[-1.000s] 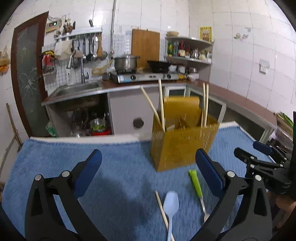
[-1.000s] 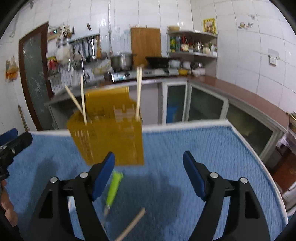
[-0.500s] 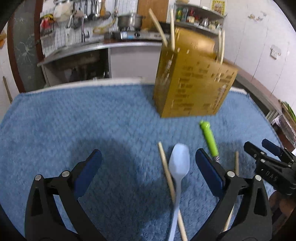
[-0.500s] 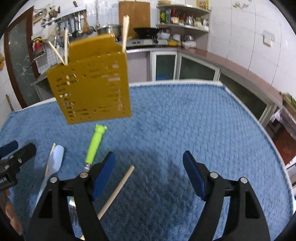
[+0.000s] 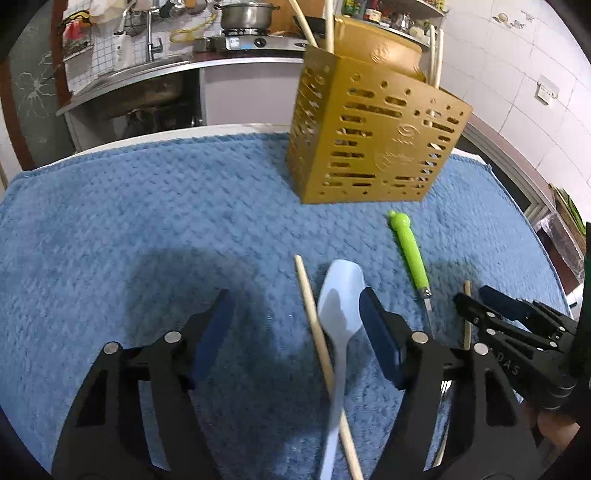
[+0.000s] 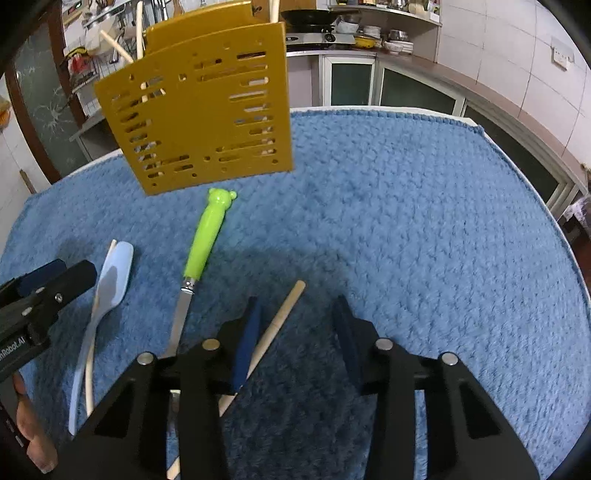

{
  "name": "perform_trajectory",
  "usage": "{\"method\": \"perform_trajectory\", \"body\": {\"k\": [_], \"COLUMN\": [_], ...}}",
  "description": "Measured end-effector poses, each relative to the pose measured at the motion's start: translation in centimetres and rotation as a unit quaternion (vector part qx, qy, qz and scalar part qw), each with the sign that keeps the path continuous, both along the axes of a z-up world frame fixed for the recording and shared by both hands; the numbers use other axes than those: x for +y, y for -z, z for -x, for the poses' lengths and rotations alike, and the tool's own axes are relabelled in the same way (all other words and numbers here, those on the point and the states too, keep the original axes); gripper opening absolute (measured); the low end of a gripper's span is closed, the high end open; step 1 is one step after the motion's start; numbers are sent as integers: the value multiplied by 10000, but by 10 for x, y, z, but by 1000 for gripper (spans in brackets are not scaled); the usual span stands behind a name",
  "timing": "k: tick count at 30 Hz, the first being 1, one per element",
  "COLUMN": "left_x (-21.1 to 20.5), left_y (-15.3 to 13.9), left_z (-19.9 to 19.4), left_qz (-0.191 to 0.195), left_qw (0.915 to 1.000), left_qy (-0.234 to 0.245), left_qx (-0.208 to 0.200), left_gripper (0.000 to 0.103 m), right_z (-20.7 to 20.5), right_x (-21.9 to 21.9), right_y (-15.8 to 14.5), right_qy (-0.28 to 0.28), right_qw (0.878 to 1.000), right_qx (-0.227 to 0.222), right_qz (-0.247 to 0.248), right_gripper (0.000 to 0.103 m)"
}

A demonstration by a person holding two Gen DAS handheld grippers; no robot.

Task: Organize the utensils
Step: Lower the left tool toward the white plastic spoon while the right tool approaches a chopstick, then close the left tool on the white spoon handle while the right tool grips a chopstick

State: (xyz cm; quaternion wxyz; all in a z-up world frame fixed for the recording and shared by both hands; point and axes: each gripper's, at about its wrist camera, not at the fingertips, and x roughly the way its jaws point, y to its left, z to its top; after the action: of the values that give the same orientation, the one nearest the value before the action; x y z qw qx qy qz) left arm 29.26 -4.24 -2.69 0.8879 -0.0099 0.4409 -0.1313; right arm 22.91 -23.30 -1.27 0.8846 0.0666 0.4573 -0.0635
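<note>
A gold slotted utensil holder with several chopsticks in it stands on the blue towel. On the towel lie a pale blue spoon, a chopstick beside it, a green-handled utensil and another chopstick. My left gripper is open, low over the spoon and chopstick. My right gripper is open, low over the second chopstick; it also shows in the left wrist view.
The towel covers a table with white edges. Beyond it are a kitchen counter with a sink, a stove with a pot and shelves.
Both grippers have tilted down and come closer to the towel. Their fingers are narrower apart than before. The utensils lie where they were.
</note>
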Motion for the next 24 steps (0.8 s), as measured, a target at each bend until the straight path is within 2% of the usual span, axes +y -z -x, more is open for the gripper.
{"method": "perform_trajectory", "body": {"k": [4, 5, 8, 13, 15, 17, 20, 24], "left_x": [-13, -16, -19, -21, -19, -14, -4, 0], "left_y": [4, 7, 16, 17, 17, 16, 13, 10], "left_z": [-3, -5, -11, -13, -14, -16, -17, -16], "left_qz": [-80, -124, -115, -193, -127, 25, 259, 355], "left_qw": [9999, 9998, 9995, 9996, 9997, 9997, 9992, 9989], "left_qy": [131, 142, 189, 120, 115, 68, 62, 74], "left_qx": [33, 42, 222, 172, 193, 251, 302, 292], "left_gripper": [62, 62, 51, 40, 26, 21, 7, 2], "right_z": [-2, -2, -3, -3, -5, -7, -7, -5], "right_x": [0, 1, 0, 1, 6, 8, 8, 6], "right_y": [0, 0, 0, -1, -1, -2, -2, -4], "right_qy": [-61, -91, -108, -192, -262, -337, -407, -432], "right_qw": [10000, 10000, 9999, 9996, 9995, 9993, 9989, 9987], "right_qx": [-18, -29, -51, -106, -136, -164, -199, -211], "right_qz": [27, 2, -10, -152, -60, -48, -73, -155], "right_gripper": [33, 29, 21, 14, 11, 8, 6, 6]}}
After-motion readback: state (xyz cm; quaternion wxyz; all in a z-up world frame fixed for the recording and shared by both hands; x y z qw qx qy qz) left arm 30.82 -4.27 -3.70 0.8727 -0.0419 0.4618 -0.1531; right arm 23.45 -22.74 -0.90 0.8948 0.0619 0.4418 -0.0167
